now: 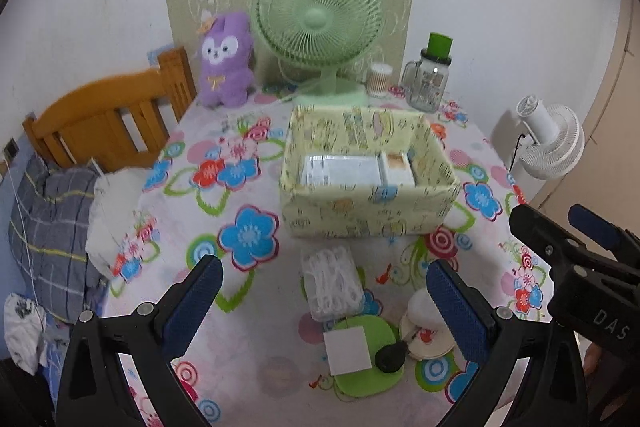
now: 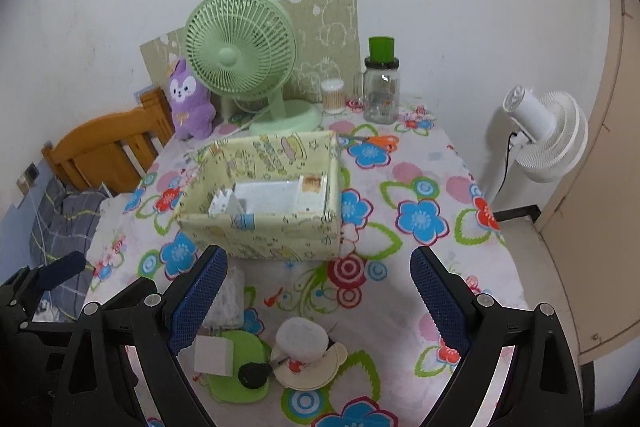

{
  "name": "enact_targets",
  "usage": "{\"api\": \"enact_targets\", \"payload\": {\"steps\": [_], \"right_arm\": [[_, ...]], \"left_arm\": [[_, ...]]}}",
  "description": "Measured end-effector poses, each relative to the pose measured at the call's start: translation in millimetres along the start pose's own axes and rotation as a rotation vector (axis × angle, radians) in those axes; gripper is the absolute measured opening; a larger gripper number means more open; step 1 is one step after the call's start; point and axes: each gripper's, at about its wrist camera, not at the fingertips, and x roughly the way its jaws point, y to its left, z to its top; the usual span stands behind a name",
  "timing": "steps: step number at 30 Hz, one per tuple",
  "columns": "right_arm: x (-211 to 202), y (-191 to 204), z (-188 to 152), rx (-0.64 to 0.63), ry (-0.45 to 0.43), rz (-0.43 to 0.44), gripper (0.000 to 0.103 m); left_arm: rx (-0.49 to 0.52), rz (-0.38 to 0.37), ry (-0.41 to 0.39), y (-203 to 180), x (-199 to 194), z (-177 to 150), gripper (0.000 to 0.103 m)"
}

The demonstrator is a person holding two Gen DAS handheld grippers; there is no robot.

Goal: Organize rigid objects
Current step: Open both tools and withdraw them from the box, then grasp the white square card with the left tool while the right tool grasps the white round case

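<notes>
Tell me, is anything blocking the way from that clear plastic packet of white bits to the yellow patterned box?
Nothing visible does. The clear plastic packet of white bits lies just in front of the yellow patterned box, with only bare floral tablecloth between. Both grippers are open.

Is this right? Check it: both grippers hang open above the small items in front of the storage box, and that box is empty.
One detail is wrong: the storage box is not empty. The right wrist view shows white boxes lying inside it. The rest stands: the left gripper and right gripper are open above the small items.
</notes>
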Motion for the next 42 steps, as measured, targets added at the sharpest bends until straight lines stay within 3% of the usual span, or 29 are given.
{"api": "enact_targets", "payload": {"steps": [16, 26, 35, 42], "right_arm": [[51, 6, -39, -0.059, 0.077, -0.041, 0.095], [75, 5, -62, -0.056, 0.133, -0.044, 0.095], [88, 11, -77, -0.094, 0.163, -0.044, 0.095], [97, 15, -83, -0.103, 0.182, -0.044, 0.095]], "left_arm": [[-0.012, 0.006, 0.091, 6, 53, -41, 0.103], [0.032, -0.020, 0.127, -5, 75, -60, 0.101], [0.028, -0.006, 0.176, -11, 86, -78, 0.088], [-0.002, -0.022, 0.227, -8, 94, -86, 0.067]]}}
